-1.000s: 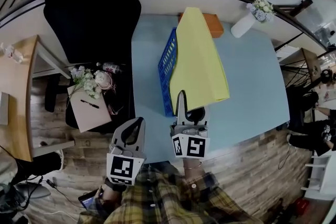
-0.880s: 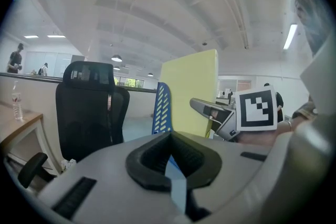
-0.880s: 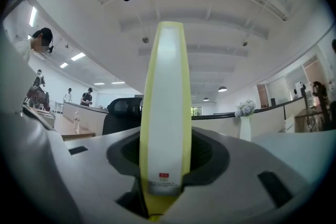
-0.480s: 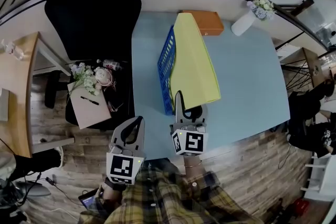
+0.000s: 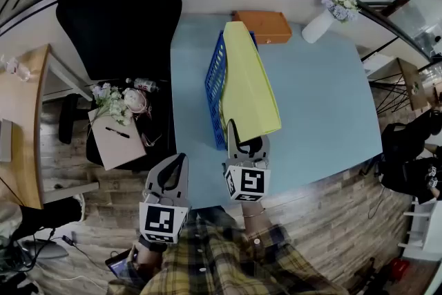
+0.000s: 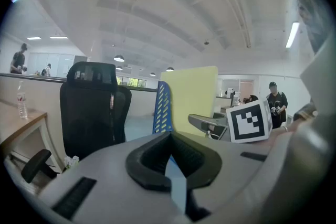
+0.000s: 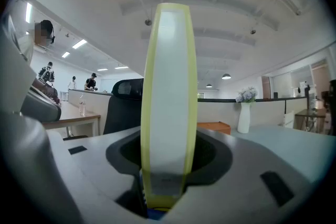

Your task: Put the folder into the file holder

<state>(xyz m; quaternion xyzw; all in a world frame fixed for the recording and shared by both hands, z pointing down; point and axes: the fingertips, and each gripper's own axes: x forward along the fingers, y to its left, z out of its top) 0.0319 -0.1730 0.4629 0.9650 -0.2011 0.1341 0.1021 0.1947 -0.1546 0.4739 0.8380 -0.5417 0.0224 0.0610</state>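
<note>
Change: the yellow folder [image 5: 247, 83] stands steeper than a second ago. Then it sagged out to the right over the table [image 5: 324, 100]; now it is swung up towards the blue file holder [image 5: 215, 90], and less of its face shows from above.
Meaning for the task: you are probably in the closing stretch, with the folder lined up along the holder. It looks close to seated rather than seated.
Folder position: it is on edge, running from the table's near edge towards the far edge. Its left side lies against the holder's blue mesh wall and its top leans slightly right. Whether its bottom edge is inside the holder I cannot tell.
Holder position: it is along the left part of the table, well short of the orange box [image 5: 271, 25] at the far edge.
Right gripper [image 5: 246, 138]: your jaws are spreading at this moment, wide for this gripper. The folder's near spine fills the gap between them, and its sides look to be in contact with the pads, so the folder is not free yet.
Left gripper [image 5: 178, 161]: it hangs off the table's near edge, left of the other gripper. Its jaw tips are together with nothing between them, and it touches nothing.
Watch: as the jaws let go, the leaning top could drop back to the right.
</note>
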